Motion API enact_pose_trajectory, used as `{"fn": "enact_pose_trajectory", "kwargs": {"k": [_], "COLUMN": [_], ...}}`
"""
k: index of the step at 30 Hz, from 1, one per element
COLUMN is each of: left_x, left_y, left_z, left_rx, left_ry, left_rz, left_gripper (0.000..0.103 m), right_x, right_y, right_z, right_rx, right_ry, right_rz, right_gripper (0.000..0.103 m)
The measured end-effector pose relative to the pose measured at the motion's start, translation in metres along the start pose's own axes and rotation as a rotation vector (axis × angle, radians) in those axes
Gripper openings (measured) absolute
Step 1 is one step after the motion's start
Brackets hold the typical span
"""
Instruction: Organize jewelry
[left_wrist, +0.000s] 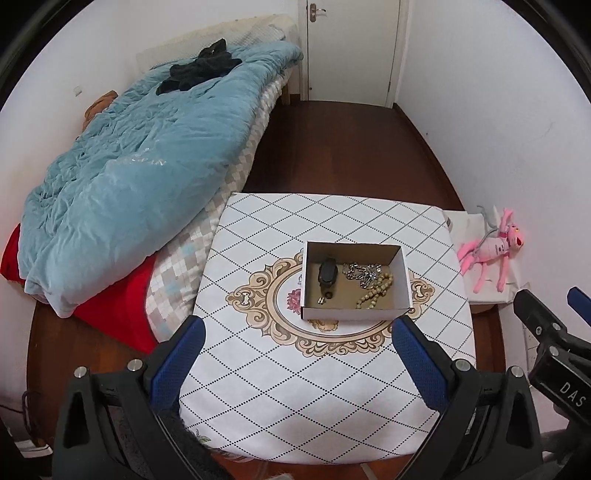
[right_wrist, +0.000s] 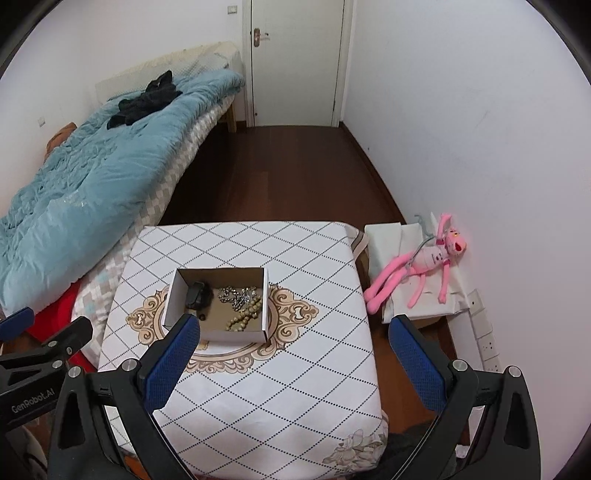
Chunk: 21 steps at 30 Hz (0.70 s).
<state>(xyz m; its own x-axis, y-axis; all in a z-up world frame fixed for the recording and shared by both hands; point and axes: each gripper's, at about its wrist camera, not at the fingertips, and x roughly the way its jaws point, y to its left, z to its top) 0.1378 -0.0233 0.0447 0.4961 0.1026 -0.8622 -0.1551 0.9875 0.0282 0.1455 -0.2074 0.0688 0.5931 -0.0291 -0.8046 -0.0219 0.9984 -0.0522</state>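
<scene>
Left wrist view: white open cardboard box (left_wrist: 356, 313) holding silver chain (left_wrist: 360, 272) beside beige bead strand (left_wrist: 375, 293). Left gripper (left_wrist: 299, 332) and right gripper (right_wrist: 293, 332) gape empty (chain could snag beads when lifted).

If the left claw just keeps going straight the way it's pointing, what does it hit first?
Most likely the cardboard box on the table, near its front wall. The left claw is open and empty; depth is hard to judge, so it might meet the tablecloth first.

Your left wrist view looks down over counter (left_wrist: 332, 387) from near edge; right wrist view sits further right, same facing. Both share box (left_wrist: 354, 314) (right_wrist: 218, 334), bed (left_wrist: 122, 177) (right_wrist: 85, 188), door (left_wrist: 351, 48) (right_wrist: 295, 62).
</scene>
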Motion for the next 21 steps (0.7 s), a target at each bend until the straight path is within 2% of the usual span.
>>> {"fn": "enact_pose_trajectory", "kwargs": {"k": [9,21], "left_x": [0.012,0.013], "left_y": [-0.001,0.001], "left_z": [-0.001,-0.002], "left_rx": [0.009,0.003], "left_ry": [0.021,0.014], "left_rz": [0.011,0.02], "left_gripper": [0.103,0.103], "right_x": [0.02,0.02], "right_y": [0.001,0.004], "right_z": [-0.001,0.0], "right_rx": [-0.017,-0.036], "right_ry": [0.049,0.064], "right_rz": [-0.004,0.006], "right_gripper": [0.103,0.103]}}
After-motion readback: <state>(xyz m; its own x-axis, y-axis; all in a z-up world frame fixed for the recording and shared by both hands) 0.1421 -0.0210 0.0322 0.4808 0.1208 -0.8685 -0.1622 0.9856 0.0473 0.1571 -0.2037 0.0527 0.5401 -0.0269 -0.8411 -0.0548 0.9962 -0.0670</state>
